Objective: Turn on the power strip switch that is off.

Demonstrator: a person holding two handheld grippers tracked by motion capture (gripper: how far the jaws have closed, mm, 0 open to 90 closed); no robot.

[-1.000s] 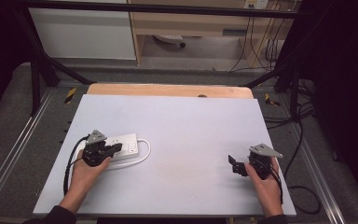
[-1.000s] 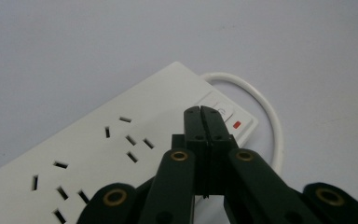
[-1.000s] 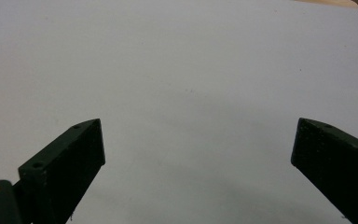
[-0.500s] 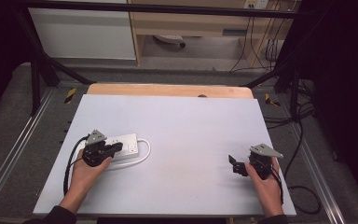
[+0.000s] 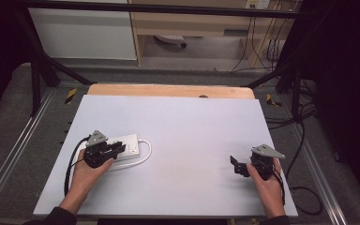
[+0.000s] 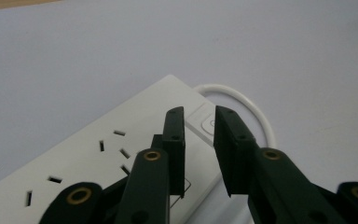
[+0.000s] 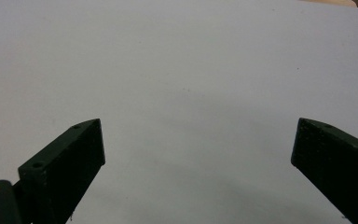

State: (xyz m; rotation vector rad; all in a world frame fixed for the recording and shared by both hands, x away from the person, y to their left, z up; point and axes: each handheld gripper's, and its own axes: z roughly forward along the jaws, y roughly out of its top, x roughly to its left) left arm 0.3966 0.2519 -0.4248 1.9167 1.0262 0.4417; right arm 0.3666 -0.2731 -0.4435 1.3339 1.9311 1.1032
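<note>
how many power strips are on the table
1: the white power strip lies at the table's left, under the left gripper, with its white cord looping beside it.

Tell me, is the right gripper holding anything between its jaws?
No, the right gripper has its jaws spread wide with just bare white table between them.

Black tongs (image 6: pixel 199 121), brass-ringed screws
</note>
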